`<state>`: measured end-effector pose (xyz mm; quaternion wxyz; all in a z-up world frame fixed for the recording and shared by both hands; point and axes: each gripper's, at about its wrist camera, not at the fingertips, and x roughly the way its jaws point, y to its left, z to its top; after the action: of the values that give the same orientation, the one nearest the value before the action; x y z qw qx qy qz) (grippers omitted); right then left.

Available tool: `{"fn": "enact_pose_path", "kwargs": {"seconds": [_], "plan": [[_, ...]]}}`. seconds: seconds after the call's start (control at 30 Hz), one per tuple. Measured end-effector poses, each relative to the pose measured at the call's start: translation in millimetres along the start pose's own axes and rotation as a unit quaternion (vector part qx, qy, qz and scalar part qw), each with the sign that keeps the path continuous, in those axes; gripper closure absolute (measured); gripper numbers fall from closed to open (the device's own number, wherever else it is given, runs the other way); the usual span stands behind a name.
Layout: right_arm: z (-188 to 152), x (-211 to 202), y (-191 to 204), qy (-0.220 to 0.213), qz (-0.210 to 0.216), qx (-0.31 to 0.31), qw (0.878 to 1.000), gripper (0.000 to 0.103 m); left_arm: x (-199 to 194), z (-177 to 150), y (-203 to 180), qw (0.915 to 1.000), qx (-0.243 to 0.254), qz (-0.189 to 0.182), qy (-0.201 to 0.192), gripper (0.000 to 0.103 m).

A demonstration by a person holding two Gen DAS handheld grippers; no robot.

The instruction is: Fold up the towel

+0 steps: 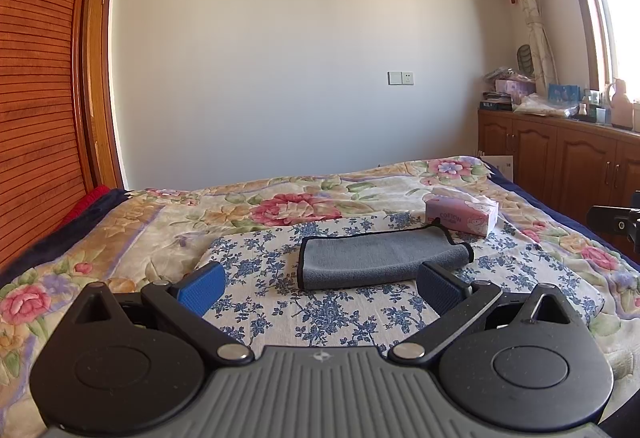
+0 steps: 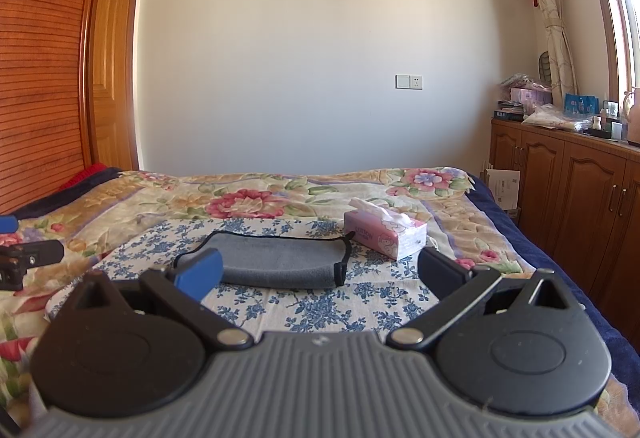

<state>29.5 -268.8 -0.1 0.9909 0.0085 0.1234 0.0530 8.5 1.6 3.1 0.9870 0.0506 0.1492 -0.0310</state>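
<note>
A grey towel [image 1: 380, 258] with black edging lies folded on a blue-flowered white cloth [image 1: 280, 298] on the bed. It also shows in the right wrist view [image 2: 280, 262]. My left gripper [image 1: 320, 288] is open and empty, held just short of the towel's near edge. My right gripper [image 2: 320, 274] is open and empty, also just short of the towel. Part of the right gripper shows at the left wrist view's right edge [image 1: 616, 224], and part of the left gripper shows at the right wrist view's left edge [image 2: 28, 258].
A pink tissue box [image 1: 464, 216] stands beyond the towel's right end, also in the right wrist view [image 2: 384, 234]. A flowered quilt [image 1: 120, 222] covers the bed. Wooden cabinets [image 2: 568, 182] with clutter line the right wall. A wooden wardrobe [image 1: 36, 98] stands at left.
</note>
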Motion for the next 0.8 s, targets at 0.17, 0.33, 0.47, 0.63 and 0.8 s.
{"fn": "enact_pose_path", "kwargs": {"seconds": [0.17, 0.33, 0.47, 0.63, 0.8], "plan": [[0.0, 0.1, -0.3, 0.0, 0.0, -0.002, 1.0, 0.0, 0.5, -1.1, -0.8, 1.0, 0.002, 0.001, 0.001, 0.0], [0.1, 0.2, -0.5, 0.0, 0.001, -0.002, 1.0, 0.0, 0.2, -1.1, -1.5, 1.0, 0.002, 0.001, 0.001, 0.0], [0.0, 0.1, 0.1, 0.0, 0.001, -0.003, 1.0, 0.0, 0.3, -1.0, -1.6, 1.0, 0.002, 0.001, 0.001, 0.0], [-0.1, 0.2, 0.7, 0.0, 0.001, -0.004, 1.0, 0.0, 0.3, -1.0, -1.4, 1.0, 0.001, 0.001, 0.002, 0.0], [0.0, 0.1, 1.2, -0.001, 0.001, -0.004, 1.0, 0.0, 0.6, -1.2, -1.5, 1.0, 0.002, 0.001, 0.002, 0.0]]}}
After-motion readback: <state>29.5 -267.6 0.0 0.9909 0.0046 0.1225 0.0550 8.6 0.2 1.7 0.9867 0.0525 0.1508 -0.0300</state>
